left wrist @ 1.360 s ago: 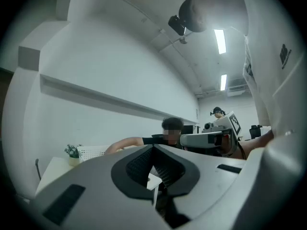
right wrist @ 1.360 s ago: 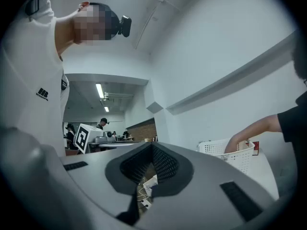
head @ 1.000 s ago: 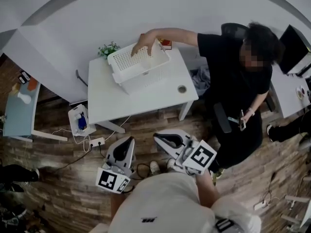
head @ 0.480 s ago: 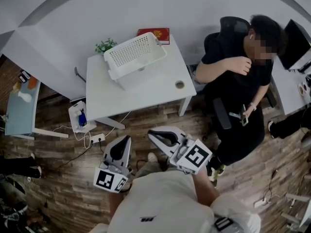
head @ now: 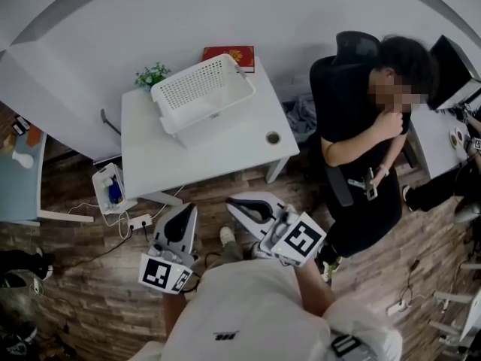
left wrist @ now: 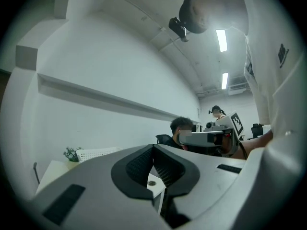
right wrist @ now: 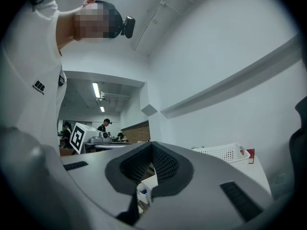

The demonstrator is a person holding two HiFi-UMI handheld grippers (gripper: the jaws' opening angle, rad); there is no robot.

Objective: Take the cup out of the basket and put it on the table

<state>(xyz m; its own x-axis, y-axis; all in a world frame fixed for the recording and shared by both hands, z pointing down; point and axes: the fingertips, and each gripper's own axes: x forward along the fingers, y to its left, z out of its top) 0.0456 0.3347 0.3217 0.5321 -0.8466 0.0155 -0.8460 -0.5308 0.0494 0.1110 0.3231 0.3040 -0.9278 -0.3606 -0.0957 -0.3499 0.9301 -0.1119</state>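
Observation:
The white perforated basket [head: 201,92] stands tilted on the back half of the white table [head: 225,153]; it also shows in the right gripper view as a white basket [right wrist: 221,152]. I cannot see any cup inside it. A small round object [head: 272,138] sits near the table's front right corner. My left gripper [head: 183,212] and right gripper [head: 236,202] hang over the wooden floor short of the table's front edge. Both are shut with nothing in them. The left gripper [left wrist: 153,149] and right gripper [right wrist: 151,146] show their jaws meeting at the tips.
A red book [head: 228,54] and a small green plant [head: 152,75] sit at the table's back edge. A person in black [head: 361,134] sits on a chair right of the table. A power strip [head: 137,220] and a white box [head: 111,189] lie on the floor at left.
The person in black has pulled a hand out of the basket and drawn back to the chair. Both grippers stay low in front of the table.

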